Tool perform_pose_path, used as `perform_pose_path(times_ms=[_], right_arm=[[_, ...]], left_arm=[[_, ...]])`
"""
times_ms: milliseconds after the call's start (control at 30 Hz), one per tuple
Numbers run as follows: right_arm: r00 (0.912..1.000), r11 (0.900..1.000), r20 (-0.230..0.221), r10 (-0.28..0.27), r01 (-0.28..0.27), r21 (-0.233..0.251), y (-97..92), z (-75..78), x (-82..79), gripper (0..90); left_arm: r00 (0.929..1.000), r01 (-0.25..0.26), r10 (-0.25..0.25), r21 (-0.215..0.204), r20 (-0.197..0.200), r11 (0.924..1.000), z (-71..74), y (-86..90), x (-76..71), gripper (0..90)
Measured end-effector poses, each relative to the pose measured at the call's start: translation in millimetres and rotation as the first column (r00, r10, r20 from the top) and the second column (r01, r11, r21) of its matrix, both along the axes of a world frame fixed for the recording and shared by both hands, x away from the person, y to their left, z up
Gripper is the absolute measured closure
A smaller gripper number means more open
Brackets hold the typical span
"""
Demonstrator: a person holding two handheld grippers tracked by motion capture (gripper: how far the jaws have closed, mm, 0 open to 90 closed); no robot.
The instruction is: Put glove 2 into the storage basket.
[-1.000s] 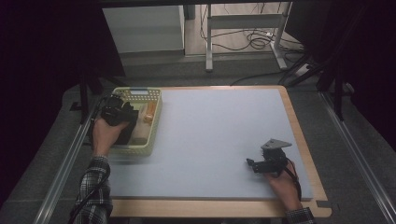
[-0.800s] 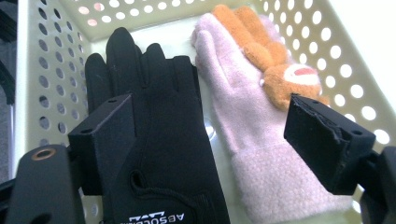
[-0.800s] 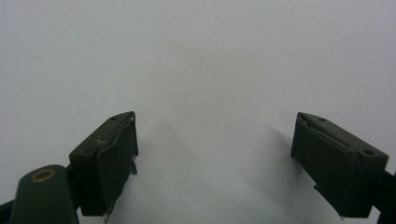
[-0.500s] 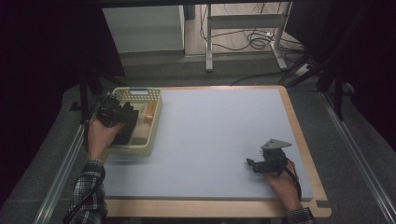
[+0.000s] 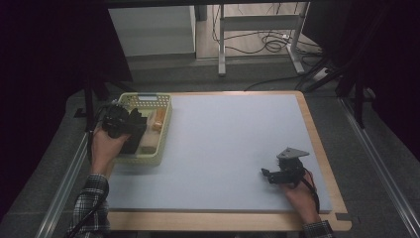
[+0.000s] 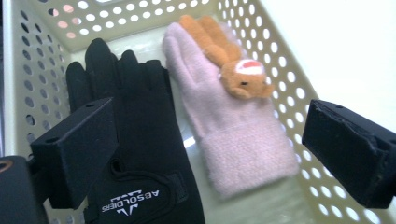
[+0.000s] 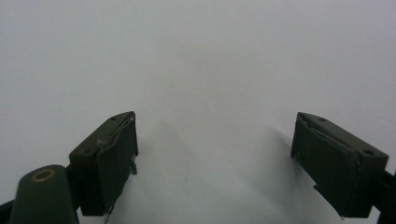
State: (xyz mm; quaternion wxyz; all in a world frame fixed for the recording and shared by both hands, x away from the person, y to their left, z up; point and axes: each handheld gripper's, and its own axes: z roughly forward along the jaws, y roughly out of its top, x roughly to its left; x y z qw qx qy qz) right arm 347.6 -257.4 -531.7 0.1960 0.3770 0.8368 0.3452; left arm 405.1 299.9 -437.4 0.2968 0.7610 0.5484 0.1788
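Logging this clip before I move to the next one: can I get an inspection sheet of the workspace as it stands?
Surface: pale blue mat on a wood-edged table, bare across the middle.
Job's things: black glove and pink knit glove with an orange plush toy on it, lying side by side in the perforated basket at the mat's left edge.
Clutter: nothing seen.
Grippers: left tongs over the basket, jaws just opening, wide, nothing pressed between them; right tongs open above bare mat.
Cables: a lead trails from the right tongs; loose cables on the floor beyond.
Surroundings: dark, metal desk legs behind.
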Motion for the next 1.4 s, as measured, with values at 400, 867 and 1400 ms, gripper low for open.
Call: perform_pose_path(times_ms=[400, 867, 1400], right_arm=[[1.0, 1.0, 0.001, 0.0, 0.0, -0.001, 0.0, 0.0, -0.1, 14.6], [1.0, 1.0, 0.002, -0.001, 0.001, 0.0, 0.4, 0.1, -0.4, 14.6], [1.0, 1.0, 0.002, 0.0, 0.0, 0.0, 0.3, 0.1, -0.1, 14.6]], left_arm=[[0.9974, 0.061, -0.061, -0.008, 0.038, 0.9981, 6.0, -14.1, -10.2, 2.1], [0.9911, 0.118, -0.118, 0.013, 0.062, 0.993, 11.8, -36.1, -14.3, 2.1], [0.9754, 0.202, -0.204, 0.033, 0.083, 0.9788, 13.4, -73.5, -18.9, 2.1]])
